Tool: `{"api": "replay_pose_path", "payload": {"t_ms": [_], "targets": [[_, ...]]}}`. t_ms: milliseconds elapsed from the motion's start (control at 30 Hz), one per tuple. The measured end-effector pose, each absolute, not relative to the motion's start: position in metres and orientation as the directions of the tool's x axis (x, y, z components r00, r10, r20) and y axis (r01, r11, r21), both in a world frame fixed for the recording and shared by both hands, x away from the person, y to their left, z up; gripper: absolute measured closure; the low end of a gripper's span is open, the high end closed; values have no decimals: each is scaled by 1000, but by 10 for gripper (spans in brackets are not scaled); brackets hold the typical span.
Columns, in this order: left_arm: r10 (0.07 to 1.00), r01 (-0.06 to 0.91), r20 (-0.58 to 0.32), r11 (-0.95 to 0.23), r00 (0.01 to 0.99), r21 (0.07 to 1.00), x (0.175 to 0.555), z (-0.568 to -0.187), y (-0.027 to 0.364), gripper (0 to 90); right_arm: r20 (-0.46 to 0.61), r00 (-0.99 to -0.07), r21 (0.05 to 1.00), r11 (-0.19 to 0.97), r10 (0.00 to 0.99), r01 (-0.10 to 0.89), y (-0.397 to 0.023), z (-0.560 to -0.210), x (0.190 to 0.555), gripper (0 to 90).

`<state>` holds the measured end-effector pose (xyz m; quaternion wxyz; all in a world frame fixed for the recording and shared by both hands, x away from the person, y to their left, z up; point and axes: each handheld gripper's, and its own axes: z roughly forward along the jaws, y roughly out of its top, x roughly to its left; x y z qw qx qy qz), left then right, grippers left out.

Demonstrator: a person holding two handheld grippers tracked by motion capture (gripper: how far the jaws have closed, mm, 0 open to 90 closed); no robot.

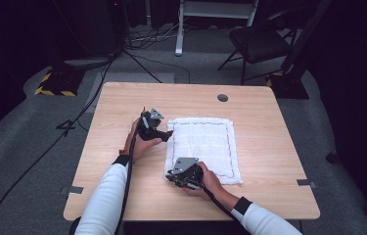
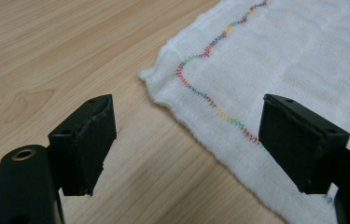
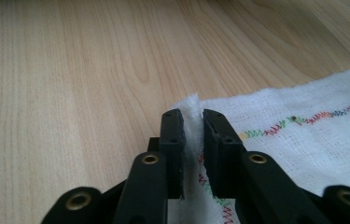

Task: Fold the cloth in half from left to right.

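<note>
Right gripper (image 3: 192, 122) pinches the near-left corner of the white cloth (image 1: 205, 144) lying flat mid-table, ready to lift it, while the left gripper (image 2: 186, 135) waits wide open at the far-left corner.

No text, label, brand, number or sign can be read anywhere in these pictures.
</note>
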<state>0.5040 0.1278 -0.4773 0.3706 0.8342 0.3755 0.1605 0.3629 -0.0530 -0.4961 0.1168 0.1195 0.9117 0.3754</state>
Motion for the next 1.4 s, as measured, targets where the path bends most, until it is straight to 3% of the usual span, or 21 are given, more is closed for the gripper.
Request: {"api": "replay_pose_path", "payload": {"t_ms": [567,933,1000,1133,1200,1300,1400], "targets": [[786,571,-26,-425,617,703,535,-502,106,161,-113,-962,701,706,247,99,-50,-495,349,846],[767,566,-29,-447,641,693,541,-502,106,157,-119,-964,696,712,237,89,-50,-494,348,846],[738,548,-43,-459,673,699,540,-500,106,252,-116,-964,697,711,237,91,-50,-494,348,845],[694,528,-71,-473,717,706,538,-498,106,581,-116,-964,700,708,241,93,-50,-494,348,846],[679,529,-100,-462,728,712,539,-499,109,687,-114,-964,700,708,241,94,-51,-494,348,846],[671,540,-138,-438,729,719,540,-500,113,787,-114,-964,701,707,242,95,-51,-495,349,846],[671,540,-139,-437,728,720,539,-500,114,828,-116,-963,702,706,242,93,-50,-495,349,846]]}}
